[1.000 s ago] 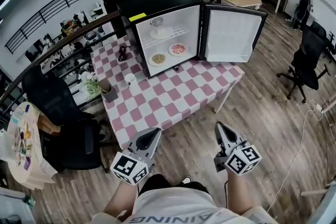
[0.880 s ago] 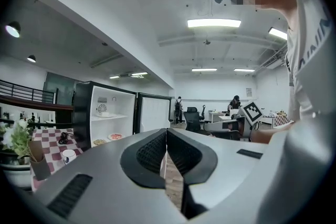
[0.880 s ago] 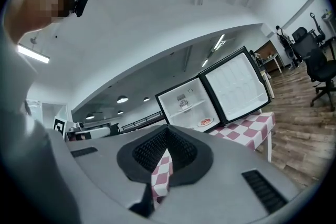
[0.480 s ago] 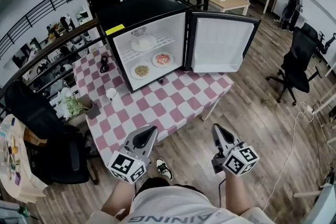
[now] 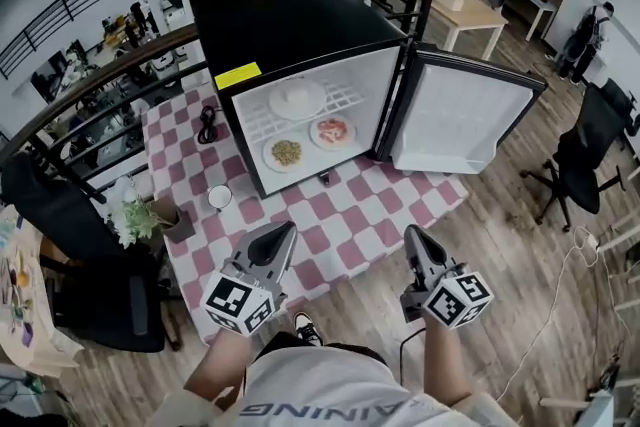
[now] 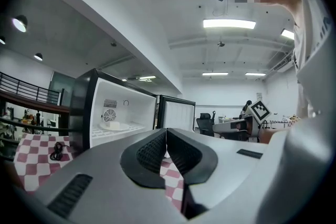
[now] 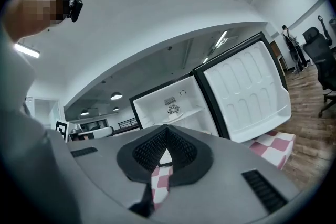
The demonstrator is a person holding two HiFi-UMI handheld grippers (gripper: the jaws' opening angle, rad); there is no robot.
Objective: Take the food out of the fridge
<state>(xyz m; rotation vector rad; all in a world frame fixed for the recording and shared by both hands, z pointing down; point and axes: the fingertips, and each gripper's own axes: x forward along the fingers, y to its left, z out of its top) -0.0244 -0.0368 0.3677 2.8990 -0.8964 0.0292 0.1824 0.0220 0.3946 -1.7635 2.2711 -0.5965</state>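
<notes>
Across the checkered table (image 5: 345, 227) from you, the fridge (image 5: 290, 25) stands with its door (image 5: 455, 120) swung out to your right. The food sits inside: a plate of white food (image 5: 297, 99) on the upper wire shelf, and below it a plate of yellowish food (image 5: 286, 153) just beside a plate of red-and-white food (image 5: 333, 131). Your left gripper (image 5: 283, 233) and right gripper (image 5: 412, 235) hang side by side at the table's near edge, well apart from the fridge. Each has its jaws pressed together with nothing between them. All three plates lie straight ahead of the jaws and farther in. The left gripper points almost directly into the opening, while the right one lines up nearer the hinge side and the open door. The left hand looks better placed for the yellowish plate, the right for the red-and-white one. The plates are round and lie flat, so either reach probably means parting the jaws and meeting a front rim level.
</notes>
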